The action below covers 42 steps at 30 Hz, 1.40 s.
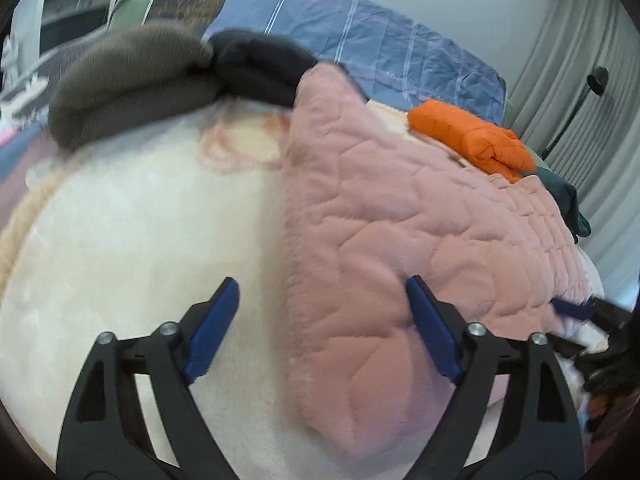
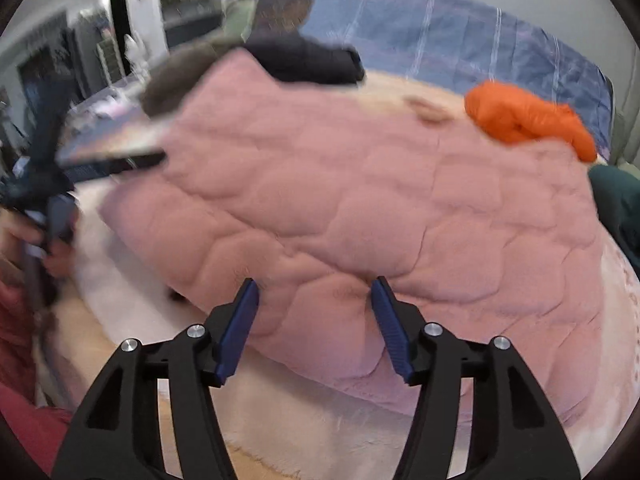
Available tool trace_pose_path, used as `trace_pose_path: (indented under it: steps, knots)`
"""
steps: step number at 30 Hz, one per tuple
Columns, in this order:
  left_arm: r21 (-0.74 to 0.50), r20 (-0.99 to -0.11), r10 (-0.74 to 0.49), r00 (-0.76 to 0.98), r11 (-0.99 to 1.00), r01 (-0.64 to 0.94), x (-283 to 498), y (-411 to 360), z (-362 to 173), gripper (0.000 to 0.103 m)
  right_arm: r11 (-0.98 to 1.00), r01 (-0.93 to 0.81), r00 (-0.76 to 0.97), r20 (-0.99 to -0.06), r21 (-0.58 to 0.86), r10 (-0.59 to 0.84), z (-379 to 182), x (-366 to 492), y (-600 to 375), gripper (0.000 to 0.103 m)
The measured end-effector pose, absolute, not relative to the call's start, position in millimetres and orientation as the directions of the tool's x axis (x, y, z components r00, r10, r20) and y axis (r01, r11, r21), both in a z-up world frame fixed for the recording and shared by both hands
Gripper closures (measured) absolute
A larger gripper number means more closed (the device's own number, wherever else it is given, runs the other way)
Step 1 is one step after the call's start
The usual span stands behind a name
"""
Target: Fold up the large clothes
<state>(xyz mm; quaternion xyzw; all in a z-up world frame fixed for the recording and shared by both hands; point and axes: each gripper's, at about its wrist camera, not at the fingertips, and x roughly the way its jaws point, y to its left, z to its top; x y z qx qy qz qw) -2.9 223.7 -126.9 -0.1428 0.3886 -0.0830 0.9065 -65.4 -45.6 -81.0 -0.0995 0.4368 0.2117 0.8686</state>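
Left wrist view: the left gripper (image 1: 320,320) is held low over the bed with its fingers spread wide and nothing between them. One blue pad (image 1: 212,332) is seen over the cream plush blanket (image 1: 140,240); the other is seen against the near edge of the pink quilted garment (image 1: 400,220).

Right wrist view: the right gripper (image 2: 314,316) is seen with its fingers moderately apart at the near edge of the pink quilted garment (image 2: 340,200). Fabric lies between the tips, but no grip has been closed on it.

Location of task item: the garment is spread across the blanket at mid-bed, one pointed corner reaching toward the dark rolled clothes.

Step judged in hand: edges to be taken for a fold. It is best done if each gripper is closed on a single thickness of hem, well apart along the same edge, so the plush fabric is lifted evenly. The blanket beneath should not be pinched with it. Both views are motion-blurred, so exact contact cannot be told.

Other items recorded:
- grey-brown rolled garment (image 1: 132,80) and black rolled garment (image 1: 260,64), side by side at the far end;
- orange puffer piece (image 1: 472,136), bundled;
- dark teal cloth (image 1: 568,204), at the bed's right edge;
- blue striped bedding (image 1: 380,36), behind.

Containers: none is visible; no contents can be listed.
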Motion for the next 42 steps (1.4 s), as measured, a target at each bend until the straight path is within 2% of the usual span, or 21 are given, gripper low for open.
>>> trace_pose_path:
  steps: [3,8,12,18,21,29,39,42]
  knots:
    - [-0.338,-0.679,-0.274,0.681,0.940,0.041,-4.0,227.1,-124.2,0.014,0.890,-0.457,0.536,-0.795,0.011,0.285,-73.4,-65.1,-44.2,0.041]
    - [-0.233,-0.655,-0.212,0.725,0.970,0.072,2.0,229.9,-91.1,0.014,0.898,-0.439,0.571,-0.781,-0.031,0.252,-50.9,-57.1,-37.5,0.041]
    - [-0.195,-0.647,-0.224,0.729,0.973,0.126,22.6,231.2,-74.0,0.014,0.902,-0.429,0.592,-0.767,-0.039,0.248,-43.9,-57.2,-30.3,0.041]
    - [-0.342,-0.674,-0.382,0.632,0.920,0.191,83.1,237.1,-95.5,0.014,0.909,-0.414,0.583,-0.779,-0.040,0.231,-44.6,-50.3,-25.9,0.041]
    - [-0.385,-0.687,-0.412,0.598,0.905,0.181,103.7,240.3,-111.5,0.014,0.908,-0.416,0.586,-0.780,-0.057,0.220,-48.4,-46.3,-25.7,0.040]
    - [-0.502,-0.690,-0.499,0.524,0.852,0.150,125.9,250.3,-145.4,0.004,0.897,-0.437,0.588,-0.777,-0.073,0.223,-53.3,-44.0,-15.1,0.040]
    - [-0.525,-0.659,-0.527,0.536,0.833,0.174,122.6,254.0,-149.1,0.004,0.637,-0.694,0.640,-0.693,-0.335,0.332,-61.2,-101.8,71.0,0.040]
    - [-0.540,-0.633,-0.537,0.557,0.822,0.180,118.3,257.6,-153.5,0.004,0.592,-0.717,0.636,-0.693,-0.369,0.339,-67.7,-106.4,83.7,0.034]
